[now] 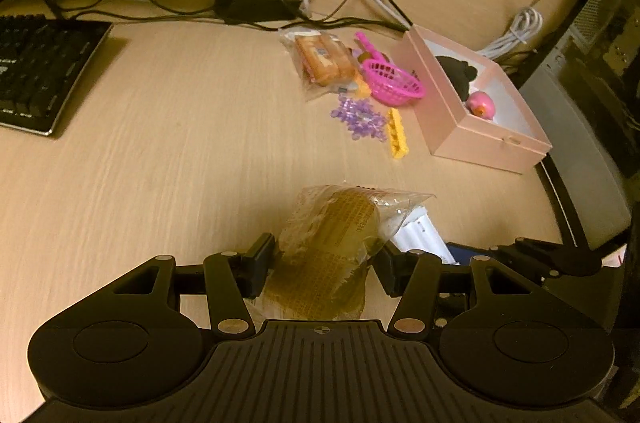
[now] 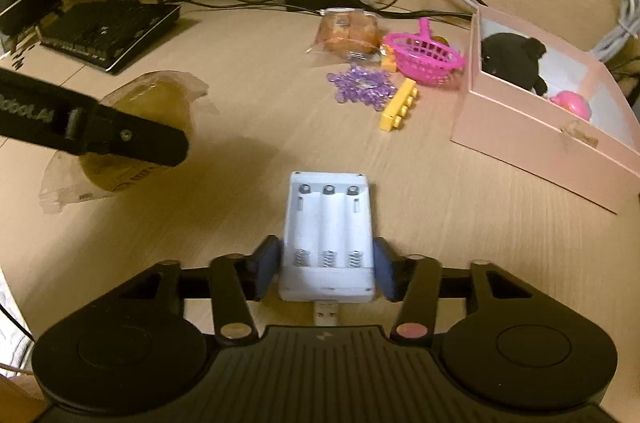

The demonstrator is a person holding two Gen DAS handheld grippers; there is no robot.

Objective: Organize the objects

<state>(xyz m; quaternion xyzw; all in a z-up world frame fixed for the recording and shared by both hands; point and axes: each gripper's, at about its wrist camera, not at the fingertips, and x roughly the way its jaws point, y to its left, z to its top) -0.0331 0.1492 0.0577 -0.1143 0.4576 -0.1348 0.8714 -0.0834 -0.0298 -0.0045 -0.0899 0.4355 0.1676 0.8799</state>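
We have both tongs clenched: the left tongs (image 1: 322,263) grip a wrapped bun (image 1: 332,239), the right tongs (image 2: 326,273) a white battery charger (image 2: 329,235), its long axis running along the fingers. The pink box (image 2: 532,139) lies ahead-right on the bench (image 2: 240,223), nearer our right hand.

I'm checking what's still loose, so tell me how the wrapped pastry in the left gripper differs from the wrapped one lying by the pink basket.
The held pastry is clamped in the left gripper, while the orange pastry pack lies untouched on the desk near the pink basket. The held one looks like a single round, dull brown piece; the other shows paler orange pieces side by side. Both are in clear plastic wrappers.
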